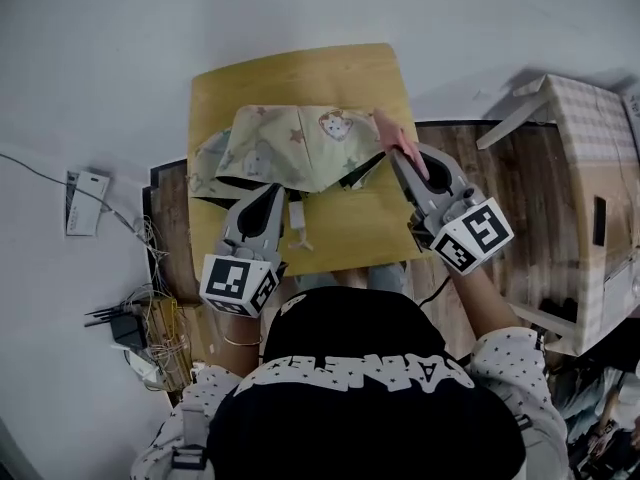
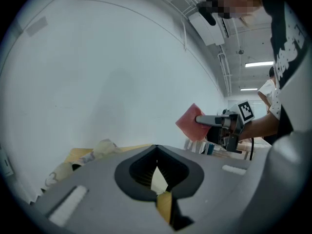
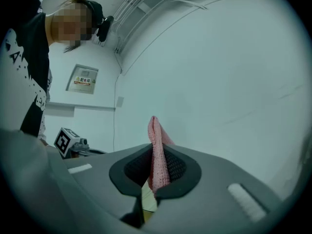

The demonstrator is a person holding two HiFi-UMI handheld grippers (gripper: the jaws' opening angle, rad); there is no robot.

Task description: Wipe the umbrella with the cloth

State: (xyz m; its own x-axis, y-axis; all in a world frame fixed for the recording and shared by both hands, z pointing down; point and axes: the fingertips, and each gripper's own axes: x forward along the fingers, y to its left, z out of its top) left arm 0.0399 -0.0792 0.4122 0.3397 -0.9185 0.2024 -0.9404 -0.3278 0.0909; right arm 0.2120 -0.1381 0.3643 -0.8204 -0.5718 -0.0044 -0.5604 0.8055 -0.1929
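Note:
A folded umbrella (image 1: 290, 143) in cream and pale green, with cartoon prints, lies across the light wooden table (image 1: 350, 68); its white handle (image 1: 297, 218) points toward me. My left gripper (image 1: 270, 190) is shut, tips at the umbrella's near edge; whether fabric is pinched I cannot tell. In the left gripper view its jaws (image 2: 156, 147) meet, with the umbrella (image 2: 92, 152) to their left. My right gripper (image 1: 398, 151) is shut on a pink cloth (image 1: 395, 133), held just above the umbrella's right end. The cloth (image 3: 157, 150) stands up between the right jaws (image 3: 155, 147) and also shows in the left gripper view (image 2: 191, 122).
A dark wooden surface (image 1: 500, 168) lies under and to the right of the table. A checked cardboard box (image 1: 590, 208) stands at the right. Cables and a power adapter (image 1: 140, 318) lie on the floor at the left, by a white wall plate (image 1: 85, 203).

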